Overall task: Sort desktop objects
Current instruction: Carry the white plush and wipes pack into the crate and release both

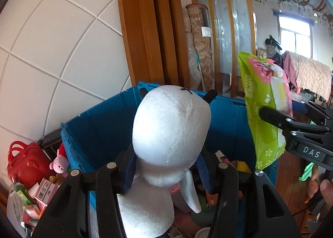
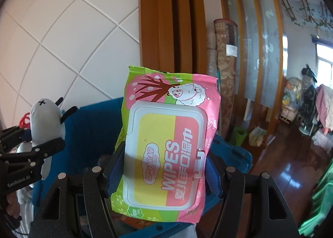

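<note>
My left gripper (image 1: 164, 172) is shut on a white plush toy (image 1: 170, 129) with black ears, held upright over a blue plastic crate (image 1: 100, 132). The toy also shows in the right wrist view (image 2: 46, 119), at the far left. My right gripper (image 2: 162, 172) is shut on a green and pink pack of wipes (image 2: 166, 146), held upright above the crate's right side (image 2: 235, 150). In the left wrist view the pack (image 1: 264, 109) hangs at the right, clamped by the right gripper's black fingers (image 1: 276, 118).
The crate holds several loose items (image 1: 239, 165). Left of it lie a red toy bag (image 1: 25, 165), a pink pig plush (image 1: 59, 165) and small boxes (image 1: 45, 192). A white tiled wall, wooden door frames and rolled carpets (image 2: 224, 67) stand behind. Dark wood floor (image 2: 291, 167) lies right.
</note>
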`<state>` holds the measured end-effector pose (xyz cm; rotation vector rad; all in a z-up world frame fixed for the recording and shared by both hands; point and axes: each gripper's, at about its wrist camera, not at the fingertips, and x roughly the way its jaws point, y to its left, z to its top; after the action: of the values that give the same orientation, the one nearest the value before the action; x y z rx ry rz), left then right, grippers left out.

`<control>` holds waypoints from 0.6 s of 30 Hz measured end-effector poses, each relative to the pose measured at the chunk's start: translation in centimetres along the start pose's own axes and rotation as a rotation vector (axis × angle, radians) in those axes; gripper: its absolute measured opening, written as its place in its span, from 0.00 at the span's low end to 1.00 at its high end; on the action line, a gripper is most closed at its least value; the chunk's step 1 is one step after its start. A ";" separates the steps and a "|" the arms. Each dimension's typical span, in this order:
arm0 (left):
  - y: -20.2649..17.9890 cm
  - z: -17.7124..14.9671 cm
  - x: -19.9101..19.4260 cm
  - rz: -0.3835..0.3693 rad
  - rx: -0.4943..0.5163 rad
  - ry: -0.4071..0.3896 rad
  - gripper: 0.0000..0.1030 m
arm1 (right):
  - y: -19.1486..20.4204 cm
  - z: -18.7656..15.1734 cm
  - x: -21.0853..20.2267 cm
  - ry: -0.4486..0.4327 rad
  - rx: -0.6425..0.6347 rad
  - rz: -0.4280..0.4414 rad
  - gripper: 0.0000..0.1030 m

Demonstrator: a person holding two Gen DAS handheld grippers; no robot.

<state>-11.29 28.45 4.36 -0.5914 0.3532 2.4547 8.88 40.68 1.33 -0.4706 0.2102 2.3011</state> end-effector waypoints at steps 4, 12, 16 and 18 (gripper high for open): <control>-0.6 0.0 1.0 0.017 0.004 0.024 0.49 | 0.3 -0.4 1.4 0.028 -0.042 0.002 0.66; -0.4 0.2 2.1 0.044 -0.019 0.049 0.49 | 1.4 -0.9 3.6 0.054 -0.093 0.033 0.66; 0.1 0.1 2.5 0.046 -0.028 0.054 0.49 | 1.5 -0.5 4.7 0.059 -0.097 0.039 0.66; 0.2 0.1 2.7 0.050 -0.028 0.055 0.49 | 1.5 -0.3 5.0 0.056 -0.097 0.041 0.66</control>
<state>-13.47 29.61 3.20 -0.6702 0.3595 2.4991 4.69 42.78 -0.92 -0.5860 0.1373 2.3480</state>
